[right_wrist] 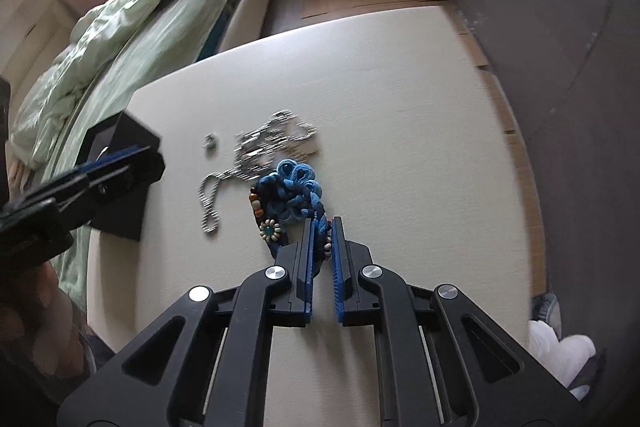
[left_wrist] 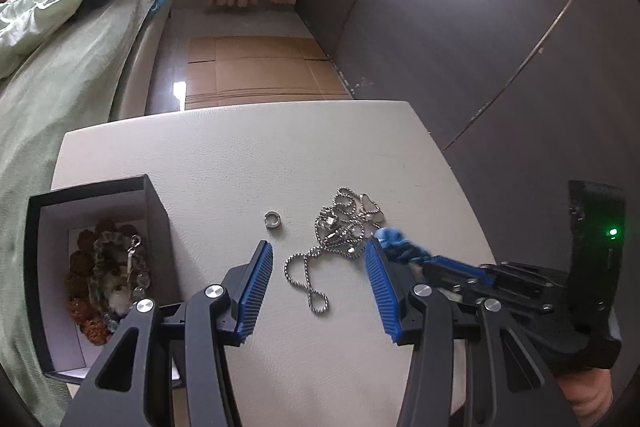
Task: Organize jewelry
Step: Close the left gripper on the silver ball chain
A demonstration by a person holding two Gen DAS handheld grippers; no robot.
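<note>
Left wrist view: the left gripper [left_wrist: 319, 255] hangs over the pale table [left_wrist: 240, 155] with its 2 blue-padded fingers [left_wrist: 256, 287] spread wide and nothing between them. Between the fingertips and just beyond them lies a silver ball chain [left_wrist: 320, 267], its loop trailing back toward the camera and its tangled end bunched ahead of the right finger. A small silver ring [left_wrist: 273, 219] sits on the table ahead of the left finger, apart from the chain. Beside the left finger stands an open black box [left_wrist: 156, 203] holding beaded bracelets [left_wrist: 104, 275]. The right gripper [left_wrist: 380, 239] comes in from the right, past the right finger, with a blue knotted cord ornament [left_wrist: 396, 241] at its tip.

Right wrist view: the right gripper [right_wrist: 321, 227] has its 2 fingers [right_wrist: 307, 267] nearly closed, pinching the blue knotted cord ornament [right_wrist: 294, 187], whose knot and beaded flower lie on the table [right_wrist: 400, 107] just ahead of the fingertips. The ball chain [right_wrist: 248, 155] and ring [right_wrist: 209, 142] lie farther ahead, left. The left gripper [right_wrist: 124, 163] shows at the left, over the black box [right_wrist: 128, 211].
</note>
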